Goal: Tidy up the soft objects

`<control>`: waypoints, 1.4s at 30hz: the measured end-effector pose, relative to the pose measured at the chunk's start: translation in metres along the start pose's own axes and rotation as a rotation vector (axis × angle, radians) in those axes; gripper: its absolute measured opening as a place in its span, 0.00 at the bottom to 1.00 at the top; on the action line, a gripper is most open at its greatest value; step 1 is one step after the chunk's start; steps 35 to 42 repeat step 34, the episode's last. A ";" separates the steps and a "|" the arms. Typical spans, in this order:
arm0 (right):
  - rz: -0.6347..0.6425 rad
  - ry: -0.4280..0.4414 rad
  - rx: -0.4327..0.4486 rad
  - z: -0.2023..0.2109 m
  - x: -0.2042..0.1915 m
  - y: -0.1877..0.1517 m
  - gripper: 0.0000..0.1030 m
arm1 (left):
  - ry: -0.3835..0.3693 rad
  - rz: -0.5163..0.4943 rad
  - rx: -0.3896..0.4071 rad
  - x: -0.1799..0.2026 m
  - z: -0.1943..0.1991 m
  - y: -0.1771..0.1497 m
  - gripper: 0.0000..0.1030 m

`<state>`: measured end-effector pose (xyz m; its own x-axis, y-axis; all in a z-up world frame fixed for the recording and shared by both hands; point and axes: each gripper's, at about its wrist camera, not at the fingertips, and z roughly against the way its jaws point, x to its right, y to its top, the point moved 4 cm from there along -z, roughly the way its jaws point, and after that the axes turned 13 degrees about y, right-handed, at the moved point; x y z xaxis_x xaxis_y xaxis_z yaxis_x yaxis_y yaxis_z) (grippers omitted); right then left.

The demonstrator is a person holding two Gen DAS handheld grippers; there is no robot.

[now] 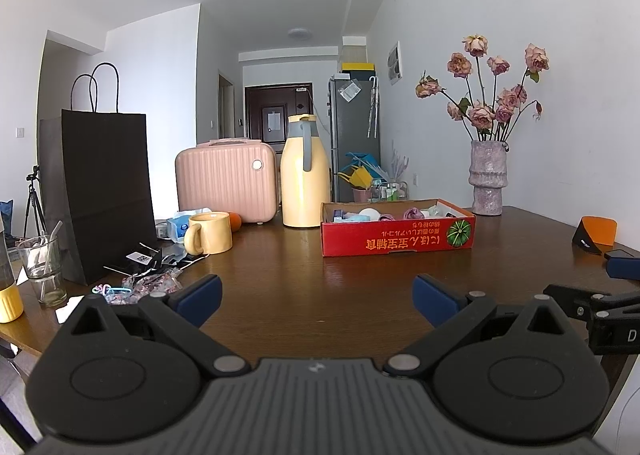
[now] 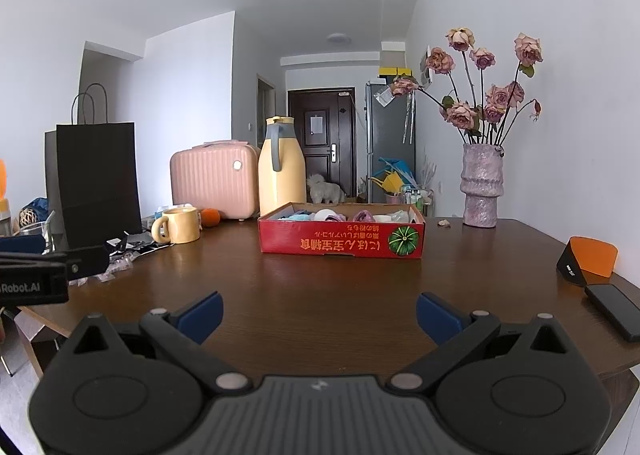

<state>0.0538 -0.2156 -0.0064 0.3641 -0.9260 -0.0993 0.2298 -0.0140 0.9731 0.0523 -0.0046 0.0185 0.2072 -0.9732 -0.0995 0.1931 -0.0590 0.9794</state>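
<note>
Home: wooden dining table, fridge, vase of roses, entrance door.

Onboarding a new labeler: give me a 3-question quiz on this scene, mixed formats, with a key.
1. True or false: the left gripper holds something from the red box.
2. What stands beside the box, nearer the suitcase? A) yellow jug B) vase C) black bag
3. Fill in: the right gripper is ____.

Key: 1 false, it is open and empty; 2 A; 3 open.
</note>
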 end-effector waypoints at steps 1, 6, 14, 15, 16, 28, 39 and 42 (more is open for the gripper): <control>0.002 -0.002 0.002 0.000 0.000 0.000 1.00 | 0.000 0.000 0.001 0.000 0.000 0.000 1.00; 0.015 0.005 -0.001 0.000 -0.003 -0.001 1.00 | -0.001 -0.002 0.002 0.000 0.000 -0.002 1.00; 0.012 0.004 0.000 0.001 -0.002 -0.002 1.00 | 0.000 -0.002 0.001 0.000 0.000 -0.001 1.00; 0.011 0.004 0.000 0.001 -0.002 -0.002 1.00 | 0.001 -0.002 0.001 0.000 0.000 -0.001 1.00; 0.011 0.002 0.001 0.001 -0.002 -0.002 1.00 | 0.001 -0.002 0.001 0.000 0.000 -0.002 1.00; -0.003 0.000 0.004 0.002 0.001 -0.002 1.00 | -0.009 -0.014 0.025 0.000 0.000 -0.003 1.00; -0.005 -0.001 0.003 0.001 0.001 -0.003 1.00 | -0.010 -0.011 0.026 -0.002 0.001 -0.004 1.00; -0.005 -0.001 0.003 0.001 0.001 -0.003 1.00 | -0.010 -0.011 0.026 -0.002 0.001 -0.004 1.00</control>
